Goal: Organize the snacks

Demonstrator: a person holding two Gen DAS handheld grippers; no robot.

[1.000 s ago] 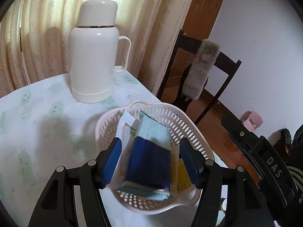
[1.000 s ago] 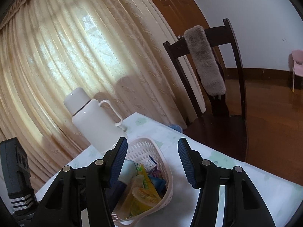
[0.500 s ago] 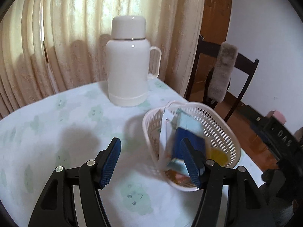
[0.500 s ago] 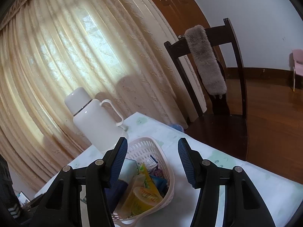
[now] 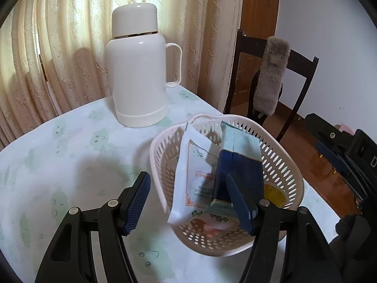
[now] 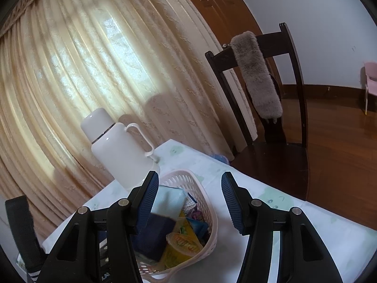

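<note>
Two hand-held grippers hang over the surface (image 5: 70, 146): the left hand-held gripper (image 5: 188, 200) has just been widening, nothing clamped, its right pad in front of the blue packet (image 5: 240, 165). The right hand-held gripper (image 6: 187, 198) stands released too. Snacks sit in the white basket (image 5: 282, 165), with a white pouch (image 5: 193, 165) leaning beside the blue packet. Behind stands a white flask (image 5: 139, 70), then the curtain (image 5: 70, 35).

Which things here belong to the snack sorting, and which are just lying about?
Job:
white basket
blue packet
white sachet
yellow jelly cup
left gripper, open, jaws just widening, nothing gripped
right gripper, open

Lying about:
white thermos
dark chair
grey furry cover
</note>
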